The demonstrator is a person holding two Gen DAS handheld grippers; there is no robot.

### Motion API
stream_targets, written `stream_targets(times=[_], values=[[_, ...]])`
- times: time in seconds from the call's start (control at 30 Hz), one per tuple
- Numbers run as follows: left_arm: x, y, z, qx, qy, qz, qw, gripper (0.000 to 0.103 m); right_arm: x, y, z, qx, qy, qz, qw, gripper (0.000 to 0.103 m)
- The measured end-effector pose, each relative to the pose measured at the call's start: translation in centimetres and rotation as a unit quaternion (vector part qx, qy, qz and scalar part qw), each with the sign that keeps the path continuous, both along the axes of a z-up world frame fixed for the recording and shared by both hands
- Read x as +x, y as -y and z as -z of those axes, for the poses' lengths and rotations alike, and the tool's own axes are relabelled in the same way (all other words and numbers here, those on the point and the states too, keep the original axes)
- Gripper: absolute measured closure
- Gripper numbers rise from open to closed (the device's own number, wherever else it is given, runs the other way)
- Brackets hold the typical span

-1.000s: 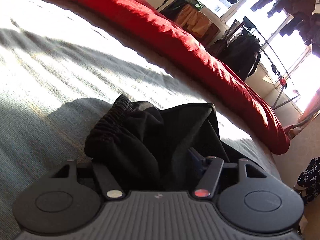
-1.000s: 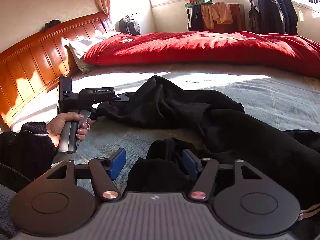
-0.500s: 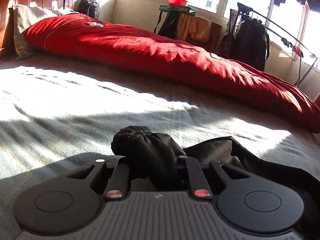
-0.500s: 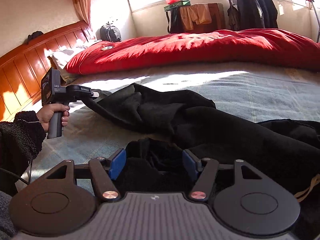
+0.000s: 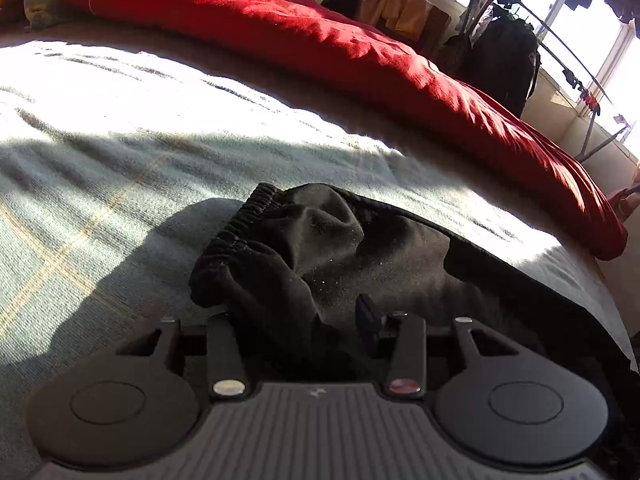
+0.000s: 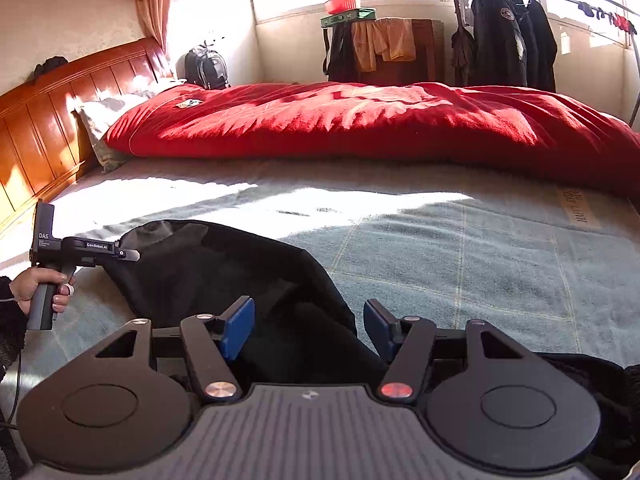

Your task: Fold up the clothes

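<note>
Spreading stage: black garment is stretched between the two tongs over the bed; no fold made yet, by my reading.
Garment place: lies on the blue-grey bed cover, near side, well apart from the red duvet along the far side.
Garment form: elastic waistband bunched and puckered in the left wrist view; cloth beyond it rumpled, not flat.
Left tongs: jaws opening, waistband end of the cloth between them; pads look slack on it, not pressing.
Right tongs: blue pads spread, black cloth lying between and under them; a firm pinch does not show.
Left hand: grips the handle at the left edge of the right wrist view.
Done: garment pulled out roughly lengthwise.
Left: smooth the wrinkles, square the waistband, make every fold.
Progress estimate: early.
</note>
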State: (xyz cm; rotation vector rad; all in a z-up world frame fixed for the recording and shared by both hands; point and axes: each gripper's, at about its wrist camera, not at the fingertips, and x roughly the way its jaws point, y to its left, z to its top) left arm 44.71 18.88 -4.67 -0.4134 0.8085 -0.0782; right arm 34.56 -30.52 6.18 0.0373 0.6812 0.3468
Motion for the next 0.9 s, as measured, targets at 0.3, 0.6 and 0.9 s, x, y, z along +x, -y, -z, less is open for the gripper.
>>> stream_targets(times=[0.3,0.6,0.9], values=[[-0.4,-0.5,-0.5,-0.035,-0.022,0.034,0.9986,0.02,7.9,-1.0,2.7,-0.049,-0.066,-0.038,0.996,0.046],[-0.4,-0.2,-0.1,-0.036,-0.019,0.041,0.9983,0.012,13.5,-1.4,7.1,-0.051,-0.162,-0.052,0.984,0.098],[-0.3,0.0,-0.1,-0.03,-0.02,0.041,0.9985,0.011,19.2,-3.1,2.3,-0.114,-0.097,-0.045,0.988,0.099]])
